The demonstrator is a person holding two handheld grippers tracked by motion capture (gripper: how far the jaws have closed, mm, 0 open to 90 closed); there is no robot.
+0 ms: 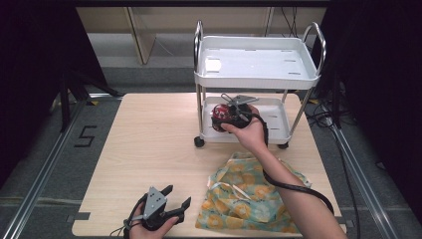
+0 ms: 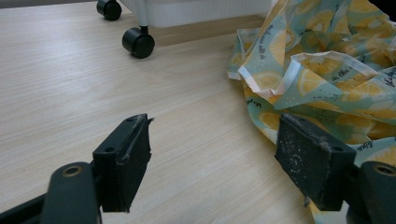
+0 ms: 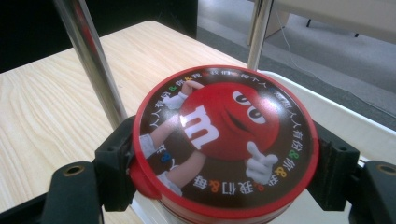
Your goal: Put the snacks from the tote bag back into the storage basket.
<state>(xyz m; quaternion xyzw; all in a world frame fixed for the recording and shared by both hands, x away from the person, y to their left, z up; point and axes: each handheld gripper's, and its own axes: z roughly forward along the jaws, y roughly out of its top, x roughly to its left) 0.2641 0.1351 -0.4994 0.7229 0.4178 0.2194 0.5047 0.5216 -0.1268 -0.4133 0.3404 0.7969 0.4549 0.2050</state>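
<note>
Red round candy tin [image 3: 224,144] sits pinched by its sides in the right claw [image 1: 230,113], over the cart's lower tray [image 1: 276,124]. It looks hard, smooth, maybe slippery. Left claw [image 1: 169,201] is spread wide, low over the surface [image 1: 149,139].

The tin [image 3: 224,140] has a glossy printed lid. The desk [image 1: 149,149] is matt pale wood. The cart [image 1: 256,69] has white plastic trays and shiny metal posts; the bag [image 2: 327,70] is thin, crinkled and printed.

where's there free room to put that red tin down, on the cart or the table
The cart's top tray is bare apart from a small white thing at its left. The lower tray is free right of the red tin. The table is open left of the cart, between it and the left tool. The lemon-print bag crowds the near right.
</note>
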